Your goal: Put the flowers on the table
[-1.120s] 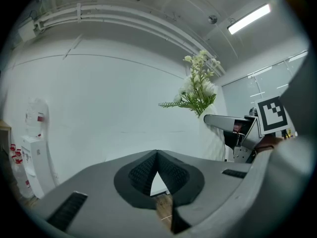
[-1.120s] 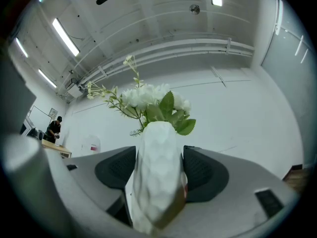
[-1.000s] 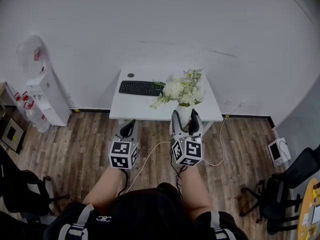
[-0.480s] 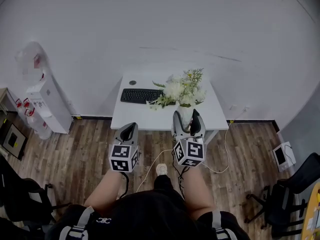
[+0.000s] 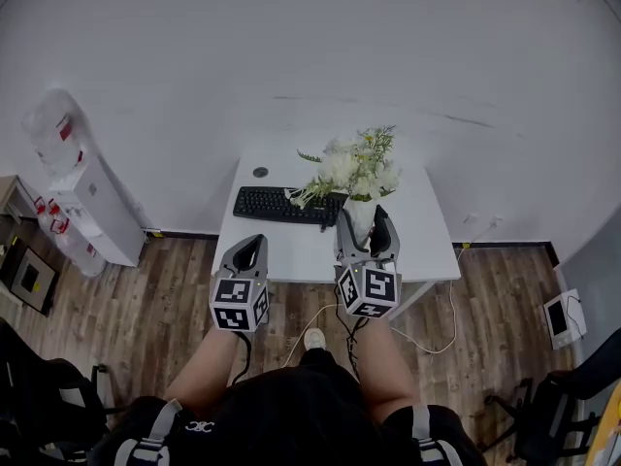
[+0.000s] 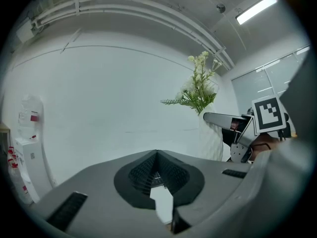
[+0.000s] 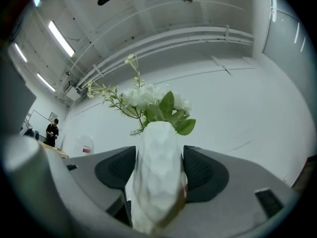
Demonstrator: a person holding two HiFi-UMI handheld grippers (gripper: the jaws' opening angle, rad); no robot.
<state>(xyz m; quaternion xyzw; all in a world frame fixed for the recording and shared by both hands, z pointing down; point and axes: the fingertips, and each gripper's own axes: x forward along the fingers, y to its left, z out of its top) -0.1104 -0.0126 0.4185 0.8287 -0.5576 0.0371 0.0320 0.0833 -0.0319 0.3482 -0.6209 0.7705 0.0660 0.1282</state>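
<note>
A white faceted vase [image 7: 158, 172] holds white flowers [image 5: 354, 168] with green sprigs. My right gripper [image 5: 366, 229] is shut on the vase, its two jaws pressed against the vase's sides, and carries it upright over the near part of the white table [image 5: 427, 231]. The vase [image 5: 357, 219] shows between the jaws in the head view. In the left gripper view the vase [image 6: 210, 138] and the flowers [image 6: 199, 88] appear at the right. My left gripper [image 5: 247, 253] is shut with nothing in it, at the table's near left edge.
A black keyboard [image 5: 281, 205] lies on the table's left half, with a small dark round object [image 5: 260, 172] behind it. A water dispenser [image 5: 82, 187] stands by the wall at the left. A cable [image 5: 441, 318] runs over the wooden floor. Office chairs [image 5: 49, 396] stand near both lower corners.
The table has come nearer in the head view. Both grippers now reach its near edge, and the vase with the flowers is over the tabletop.
</note>
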